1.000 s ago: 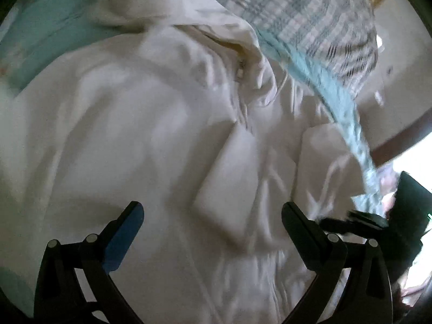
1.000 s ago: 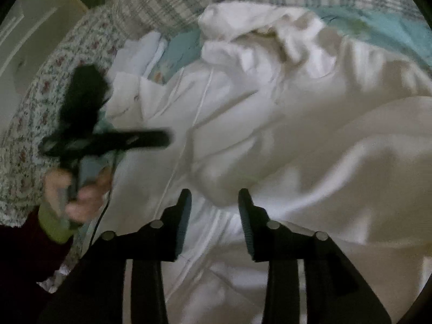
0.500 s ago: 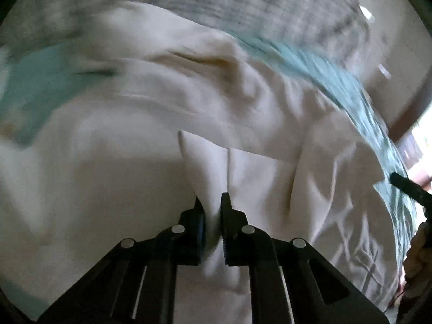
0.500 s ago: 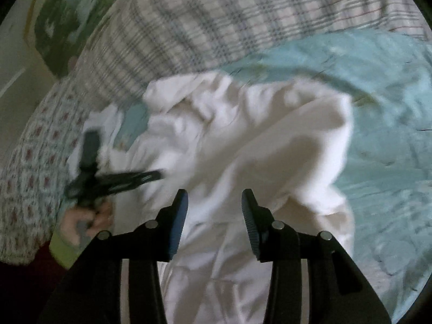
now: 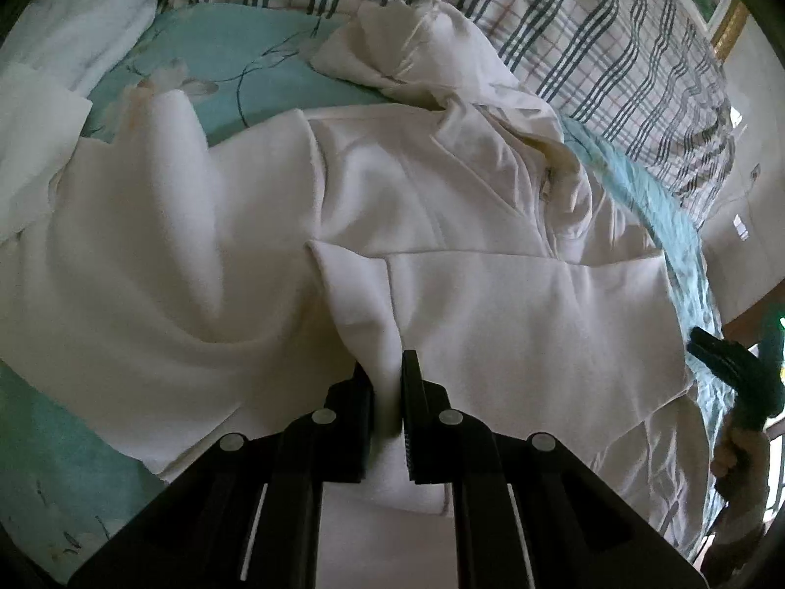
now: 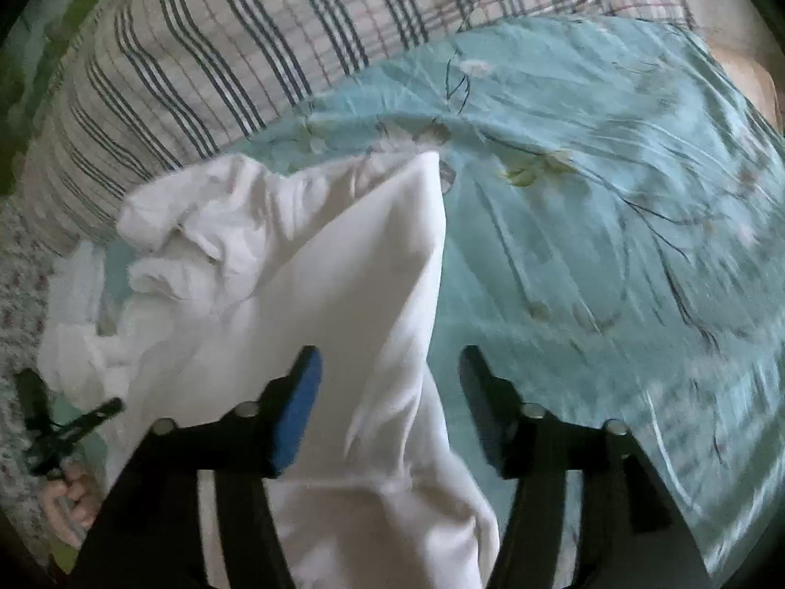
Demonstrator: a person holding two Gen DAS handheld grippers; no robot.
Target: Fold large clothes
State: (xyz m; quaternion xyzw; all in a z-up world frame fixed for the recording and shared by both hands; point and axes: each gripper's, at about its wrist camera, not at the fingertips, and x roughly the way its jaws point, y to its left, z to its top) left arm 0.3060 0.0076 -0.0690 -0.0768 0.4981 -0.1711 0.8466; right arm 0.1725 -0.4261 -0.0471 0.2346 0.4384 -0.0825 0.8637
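Left gripper (image 5: 387, 383) pinches a fold of the white garment (image 5: 490, 304) spread on the teal bedsheet (image 5: 235, 49).
Right gripper (image 6: 387, 407) jaws are opening, pads clear of the fabric between them; released cloth may slump, or a one-sided pull may skew the fold.

I'm over a bed: teal floral sheet (image 6: 613, 206), plaid blanket (image 5: 613, 49) behind it, pale wall (image 5: 755, 113), daylight at right.
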